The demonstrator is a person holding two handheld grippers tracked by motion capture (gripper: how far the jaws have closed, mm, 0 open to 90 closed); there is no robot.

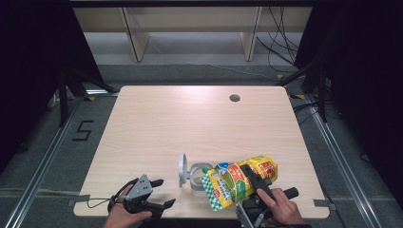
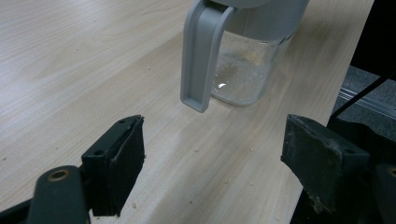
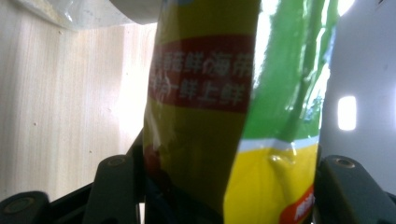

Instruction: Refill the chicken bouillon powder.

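A yellow and green snack bag (image 1: 233, 183) hangs tilted above the table's front edge, its lower end over a clear jug (image 1: 196, 183). The jug's grey lid (image 1: 183, 169) is flipped up. My right gripper (image 1: 254, 178) is shut on the bag, and in the right gripper view the bag (image 3: 210, 107) is pinched and creased between both jaws of that gripper (image 3: 229, 186). At the front left my left gripper (image 1: 164, 192) rests open and empty. It faces the jug (image 2: 243, 70) and its grey handle (image 2: 201, 56), well short of them, jaws spread wide (image 2: 215, 163).
The light wooden table (image 1: 190, 118) has a round cable hole (image 1: 234, 98) at the back right. Small crumbs (image 2: 196, 151) lie on the wood near the jug. Shelf legs and cables stand on the floor behind the table.
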